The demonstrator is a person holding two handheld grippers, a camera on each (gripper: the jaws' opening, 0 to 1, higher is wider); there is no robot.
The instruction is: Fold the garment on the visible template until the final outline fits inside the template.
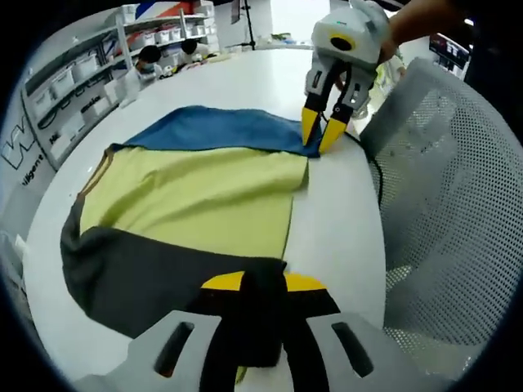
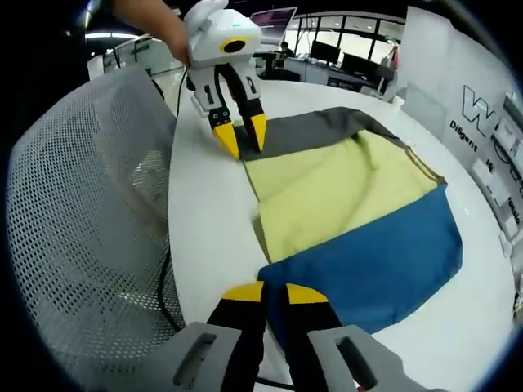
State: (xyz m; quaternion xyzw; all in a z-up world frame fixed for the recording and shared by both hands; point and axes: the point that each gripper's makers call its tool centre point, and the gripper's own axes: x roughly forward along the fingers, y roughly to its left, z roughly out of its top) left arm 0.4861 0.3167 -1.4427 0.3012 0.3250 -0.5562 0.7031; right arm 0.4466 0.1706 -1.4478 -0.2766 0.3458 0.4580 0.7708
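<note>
A colour-block garment (image 1: 204, 196) lies flat on the white round table (image 1: 339, 237), with blue, yellow and grey bands. My left gripper (image 1: 265, 286) is shut on the grey corner at the table's near edge. In the right gripper view that same left gripper (image 2: 243, 136) stands at the far grey corner of the garment (image 2: 343, 196). My right gripper (image 2: 275, 292) is shut on the blue corner, blue cloth running between its yellow tips. From the left gripper view the right gripper (image 1: 323, 137) pinches the blue corner, held by a hand. No template outline is discernible.
A grey mesh chair (image 1: 458, 204) stands against the table edge beside both held corners, also in the right gripper view (image 2: 82, 229). A dark cable (image 2: 163, 278) runs along that edge. Shelves with bins (image 1: 73, 82) line the far side, desks with monitors (image 2: 343, 49) beyond.
</note>
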